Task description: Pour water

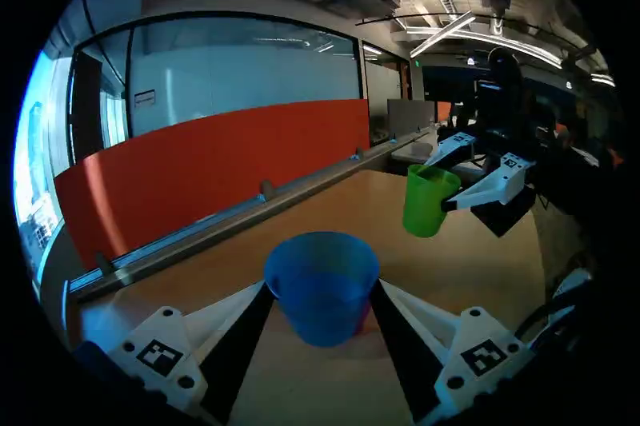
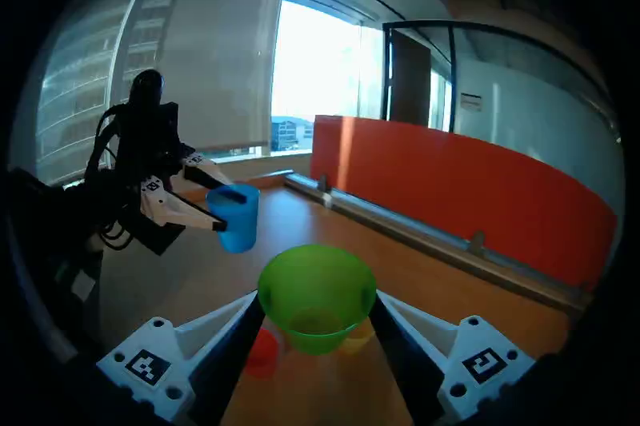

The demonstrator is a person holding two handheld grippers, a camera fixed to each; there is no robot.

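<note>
A blue cup (image 1: 322, 286) stands upright between the fingers of my left gripper (image 1: 322, 302), which is shut on it above the wooden table (image 1: 448, 266). In the left gripper view the other gripper (image 1: 472, 178) holds a green cup (image 1: 426, 200) in the air, farther off to the right. In the right gripper view that green cup (image 2: 318, 296) is upright in my right gripper (image 2: 318, 310), shut on it. The blue cup (image 2: 234, 216) and the left gripper (image 2: 188, 198) appear at mid-left, apart from the green cup. I cannot tell whether either cup holds water.
An orange partition (image 1: 216, 162) with a metal rail (image 1: 240, 214) runs along the table's far edge. A small red cup (image 2: 260, 352) and a yellowish one (image 2: 358, 336) stand on the table (image 2: 448, 282) below the green cup. Large windows (image 2: 320, 74) lie beyond.
</note>
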